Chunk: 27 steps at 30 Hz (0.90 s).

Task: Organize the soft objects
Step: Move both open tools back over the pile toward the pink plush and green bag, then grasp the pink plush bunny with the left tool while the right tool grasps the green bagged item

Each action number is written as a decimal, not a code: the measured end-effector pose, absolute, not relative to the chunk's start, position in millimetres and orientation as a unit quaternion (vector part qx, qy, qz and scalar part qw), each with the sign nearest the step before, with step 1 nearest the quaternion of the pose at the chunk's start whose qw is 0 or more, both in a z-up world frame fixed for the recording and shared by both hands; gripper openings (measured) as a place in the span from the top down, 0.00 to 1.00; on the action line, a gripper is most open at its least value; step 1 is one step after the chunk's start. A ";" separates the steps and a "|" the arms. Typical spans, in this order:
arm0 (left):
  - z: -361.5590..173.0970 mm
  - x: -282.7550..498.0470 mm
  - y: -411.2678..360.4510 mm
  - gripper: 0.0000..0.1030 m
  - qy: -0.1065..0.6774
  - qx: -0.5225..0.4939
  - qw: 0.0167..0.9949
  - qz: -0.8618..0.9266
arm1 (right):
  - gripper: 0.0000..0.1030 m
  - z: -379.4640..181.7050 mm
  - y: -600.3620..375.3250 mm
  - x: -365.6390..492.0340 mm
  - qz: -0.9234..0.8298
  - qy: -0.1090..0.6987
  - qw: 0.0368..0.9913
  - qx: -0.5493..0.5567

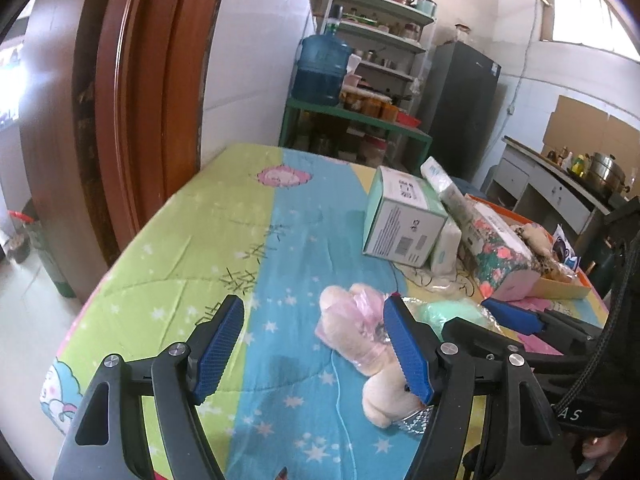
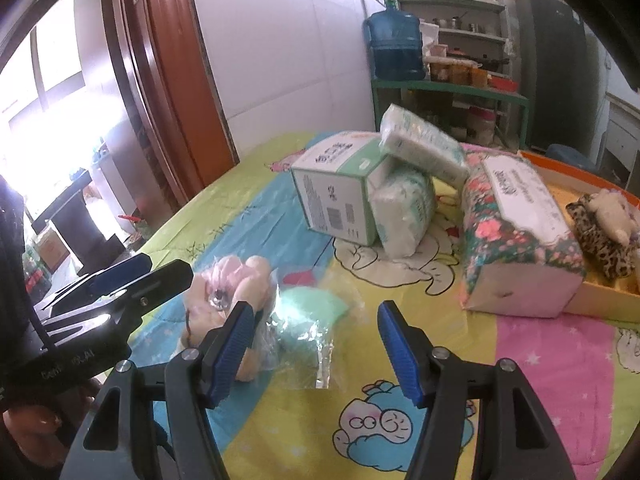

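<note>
1. Left gripper (image 1: 314, 348): jaws spread wide, nothing between the pads; its right finger overlaps the plush toy in the left wrist view, contact not certain
2. Right gripper (image 2: 316, 350): jaws likewise parted and empty, hovering over the green pouch
3. Plush toy (image 1: 352, 332): cream-coloured, wrapped in thin pink plastic, lying on the bedsheet (image 1: 180, 240) near its front edge
4. Green pouch (image 2: 310, 306): soft mint item in a clear crinkly bag, just beside the toy on its right
5. Orange tray (image 2: 600, 300): at the far right, already holding a leopard-print item and another small toy; likely destination
6. Tissue packs and a white-green box (image 2: 340, 196): stacked further back, with a floral tissue pack (image 2: 516, 236) leaning against the tray
7. Handling note, as judgement: centre each jaw over the stuffing, not loose film, which would slip; close gently, lift straight, keep the two tools from knocking together, they sit close
</note>
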State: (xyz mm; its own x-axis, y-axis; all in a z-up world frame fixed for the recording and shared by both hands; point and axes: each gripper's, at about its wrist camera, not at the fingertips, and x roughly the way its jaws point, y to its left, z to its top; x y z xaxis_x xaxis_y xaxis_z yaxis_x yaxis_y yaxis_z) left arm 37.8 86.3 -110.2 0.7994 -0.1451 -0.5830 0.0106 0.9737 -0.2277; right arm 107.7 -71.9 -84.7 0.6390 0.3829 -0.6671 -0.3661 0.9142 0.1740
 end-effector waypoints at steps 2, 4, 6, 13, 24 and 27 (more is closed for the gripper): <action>-113.7 40.3 86.0 0.29 0.320 -0.113 0.939 -0.047 | 0.38 -87.7 -71.2 110.1 0.208 0.375 0.903 0.013; -117.0 42.9 84.2 0.29 0.327 -0.118 0.936 -0.053 | 0.38 -90.6 -70.9 112.5 0.210 0.380 0.900 0.017; -120.9 45.0 82.6 0.29 0.332 -0.121 0.934 -0.055 | 0.50 -95.0 -72.1 115.4 0.211 0.390 0.896 0.021; -130.8 52.2 75.3 0.28 0.346 -0.127 0.927 -0.068 | 0.61 -91.6 -77.1 107.3 0.204 0.374 0.904 0.012; -136.0 64.5 48.9 0.28 0.350 -0.129 0.923 -0.095 | 0.61 -75.9 -105.1 99.9 0.162 0.343 0.925 0.018; -137.1 67.3 43.0 0.30 0.351 -0.136 0.921 -0.103 | 0.61 -75.4 -110.4 100.5 0.160 0.344 0.925 0.024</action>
State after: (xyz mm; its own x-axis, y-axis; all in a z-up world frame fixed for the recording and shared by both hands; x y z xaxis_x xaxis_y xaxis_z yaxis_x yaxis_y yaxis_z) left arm 67.3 43.0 -137.1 0.7327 -0.2844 -0.6183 0.0941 0.9421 -0.3218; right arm 100.5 -110.4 -75.4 0.7126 0.3125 -0.6282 -0.2791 0.9477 0.1548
